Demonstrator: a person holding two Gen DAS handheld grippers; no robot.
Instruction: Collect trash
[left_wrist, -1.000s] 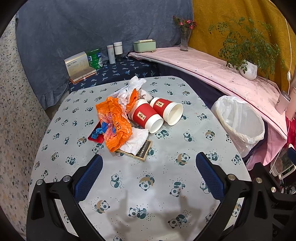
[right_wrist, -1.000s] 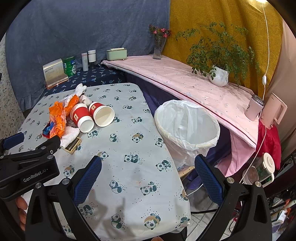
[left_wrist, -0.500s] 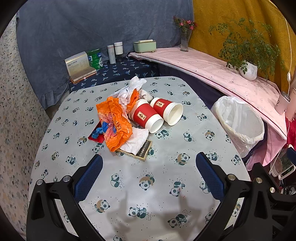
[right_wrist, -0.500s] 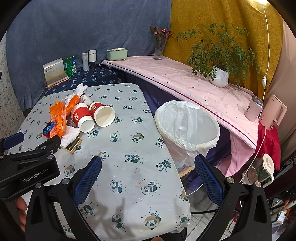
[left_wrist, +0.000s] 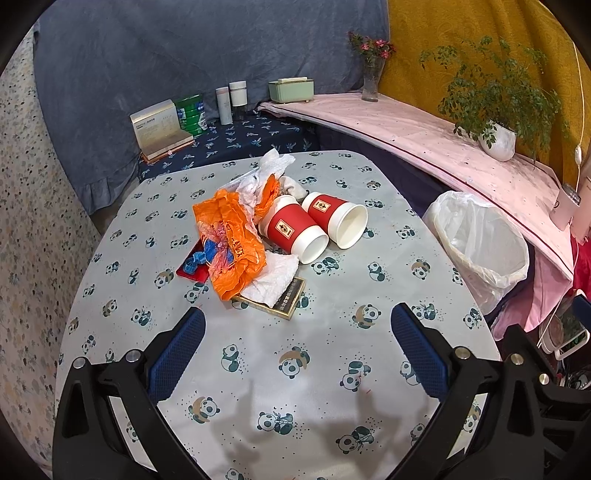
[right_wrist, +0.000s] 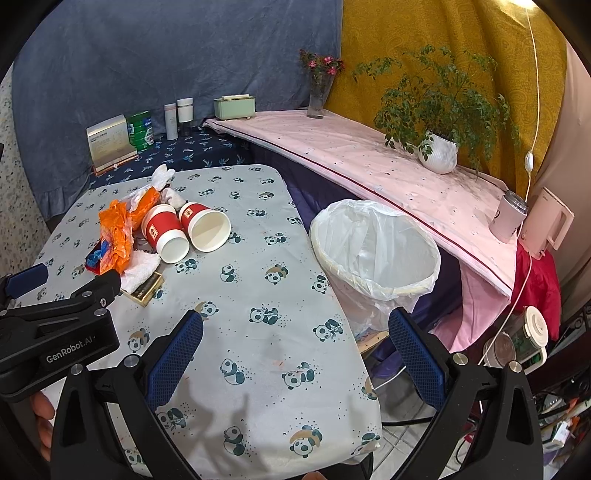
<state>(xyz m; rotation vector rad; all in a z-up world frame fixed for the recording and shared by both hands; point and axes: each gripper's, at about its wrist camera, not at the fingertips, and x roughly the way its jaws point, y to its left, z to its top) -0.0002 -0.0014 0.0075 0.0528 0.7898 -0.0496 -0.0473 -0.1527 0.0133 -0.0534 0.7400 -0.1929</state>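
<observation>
While both grippers hang spread and empty over the near end of the table (left_wrist: 332, 369), the trash waits in a single heap ahead of them, toward the table's far left. From the left gripper (left_wrist: 297, 349), its blue fingers (left_wrist: 177, 352) wide apart, the heap lies straight ahead and a little to the left; from the right gripper (right_wrist: 295, 350), jaws equally wide, it sits well off to the left, with the left gripper's black body between. That makes the left hand the nearer one by my reading. Counted: two red cups (left_wrist: 293, 230), lying on their sides and touching, open mouths turned toward the grippers and slightly right, so their long axes run roughly along the approach line; one orange bag (left_wrist: 231, 243), crumpled; one flat dark box (left_wrist: 286, 302) at the heap's near edge, partly under a white tissue (left_wrist: 275, 275); more white paper (left_wrist: 271, 164) bunched at the far end; and something red and blue tucked under the bag, too covered to name. One bin (right_wrist: 376, 251), lined in white plastic, stands on the floor off the table's right edge, nearer the right gripper. Nothing is in it that I can see, so the collecting looks barely begun, and the dark box or the nearer cup seems the likeliest first pick.
</observation>
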